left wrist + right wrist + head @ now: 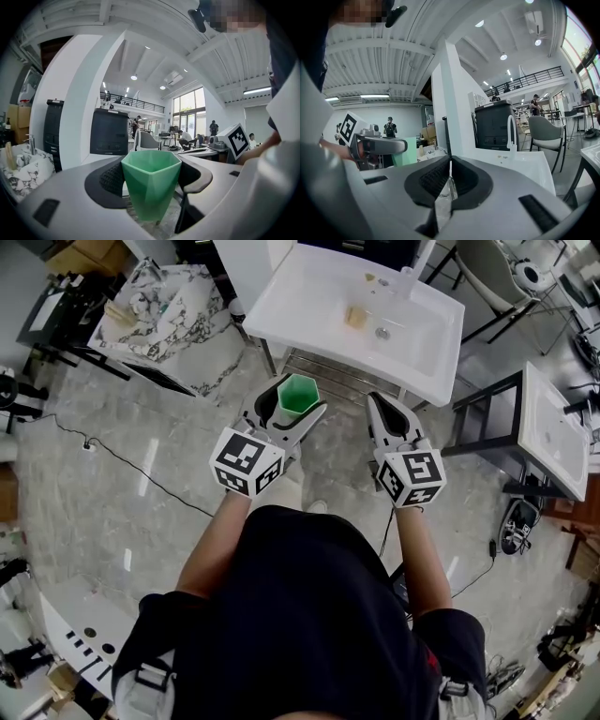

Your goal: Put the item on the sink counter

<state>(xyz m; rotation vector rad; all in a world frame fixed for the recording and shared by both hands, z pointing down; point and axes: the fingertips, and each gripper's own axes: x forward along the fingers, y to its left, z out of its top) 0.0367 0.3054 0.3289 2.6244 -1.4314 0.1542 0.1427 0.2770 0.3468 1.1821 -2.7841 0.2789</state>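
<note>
A green faceted cup (299, 390) stands upright between the jaws of my left gripper (294, 405), which is shut on its sides. In the left gripper view the cup (151, 187) fills the gap between the black pads (110, 180). My right gripper (377, 399) is beside it to the right, shut with nothing between its jaws; its tips (449, 164) meet. Both are held over the floor, just short of the white sink counter (309, 306). The counter carries a faucet (405, 277), and a small tan block (356, 316) lies in its basin.
A marble-patterned sink unit (159, 310) stands at the upper left with small items on it. Another white basin (553, 427) on a black frame (487, 418) is at the right. A cable (122, 460) runs over the floor. A grey chair (546, 133) stands behind the counter.
</note>
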